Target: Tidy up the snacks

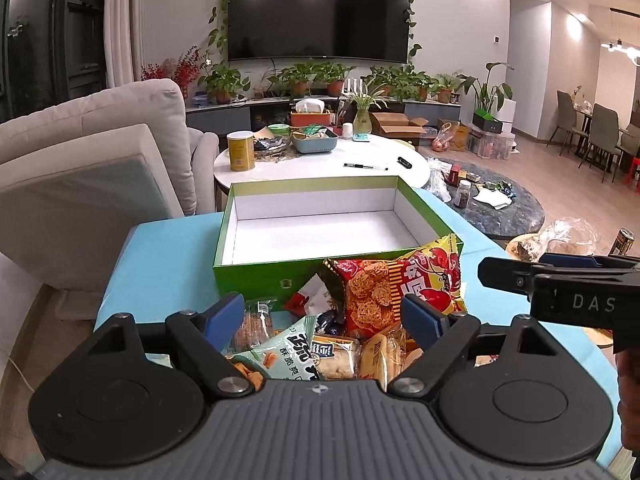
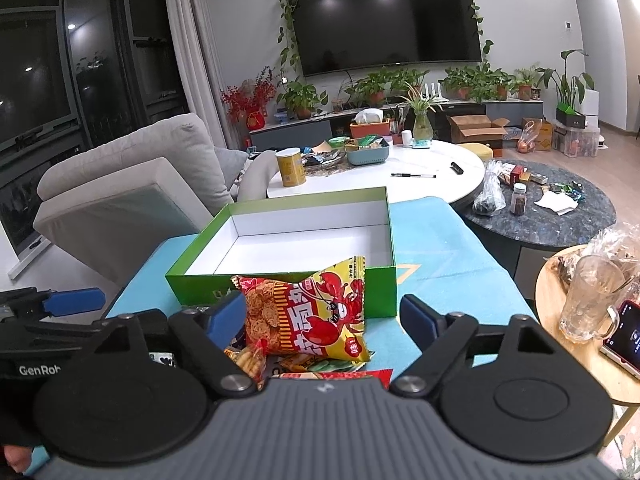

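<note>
An empty green box (image 1: 256, 270) with a white inside stands open on the blue table; it also shows in the right wrist view (image 2: 280, 280). A pile of snack packets lies in front of it. On top is a yellow-and-red crayfish snack bag (image 1: 396, 288), also in the right wrist view (image 2: 316, 316). Below lie a pale green packet (image 1: 296, 350) and small biscuit packs (image 1: 334, 360). My left gripper (image 1: 324, 314) is open above the pile. My right gripper (image 2: 322, 316) is open around the crayfish bag's level, not touching it.
A white round table (image 1: 320, 168) with a yellow can (image 1: 241, 151), a basket and a pen stands behind the box. A grey sofa (image 1: 80, 152) is at left. A dark marble table (image 2: 560, 216) and a wooden side table with a glass mug (image 2: 588, 300) and a phone are at right.
</note>
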Available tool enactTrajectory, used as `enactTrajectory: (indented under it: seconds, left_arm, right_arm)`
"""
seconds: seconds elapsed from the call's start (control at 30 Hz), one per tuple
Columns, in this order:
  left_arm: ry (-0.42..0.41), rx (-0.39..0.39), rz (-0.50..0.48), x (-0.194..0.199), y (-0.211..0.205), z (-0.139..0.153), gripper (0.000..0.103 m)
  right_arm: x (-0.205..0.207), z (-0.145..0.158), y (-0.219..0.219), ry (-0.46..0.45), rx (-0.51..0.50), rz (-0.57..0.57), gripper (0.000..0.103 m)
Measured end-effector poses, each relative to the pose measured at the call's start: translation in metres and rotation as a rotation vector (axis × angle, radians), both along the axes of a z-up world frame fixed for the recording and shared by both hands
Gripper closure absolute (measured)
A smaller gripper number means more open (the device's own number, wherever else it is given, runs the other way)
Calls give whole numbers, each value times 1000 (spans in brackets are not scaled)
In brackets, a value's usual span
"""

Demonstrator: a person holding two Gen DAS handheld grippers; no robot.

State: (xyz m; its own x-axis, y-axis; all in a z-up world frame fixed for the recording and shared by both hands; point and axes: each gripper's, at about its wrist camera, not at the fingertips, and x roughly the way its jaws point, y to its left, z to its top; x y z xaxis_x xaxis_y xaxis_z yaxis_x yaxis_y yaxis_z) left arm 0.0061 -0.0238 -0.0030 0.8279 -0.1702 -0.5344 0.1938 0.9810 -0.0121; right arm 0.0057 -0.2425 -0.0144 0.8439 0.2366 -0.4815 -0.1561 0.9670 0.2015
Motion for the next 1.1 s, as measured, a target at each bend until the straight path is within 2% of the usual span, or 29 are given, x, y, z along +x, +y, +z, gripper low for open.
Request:
enactTrajectory:
  seconds: [0.2, 0.5, 0.73, 0.87, 1.1]
  left_arm:
    - [9, -1, 7, 4, 1, -2, 19]
    - [13, 1, -16, 7, -5, -5, 22]
    - [35, -6, -47, 17, -12, -9, 31]
    - [66, -54, -78, 28, -15, -13, 40]
    - [129, -87, -129, 51, -26, -25, 41]
  right_arm:
    - [2, -2, 0, 15, 13, 9, 22]
    - [0, -2, -3, -15, 25, 14, 22]
    - [5, -4, -8, -5, 33, -3, 22]
    - [11, -7, -14, 21, 52, -10, 22]
    - [26, -12, -18, 60, 67, 17, 22]
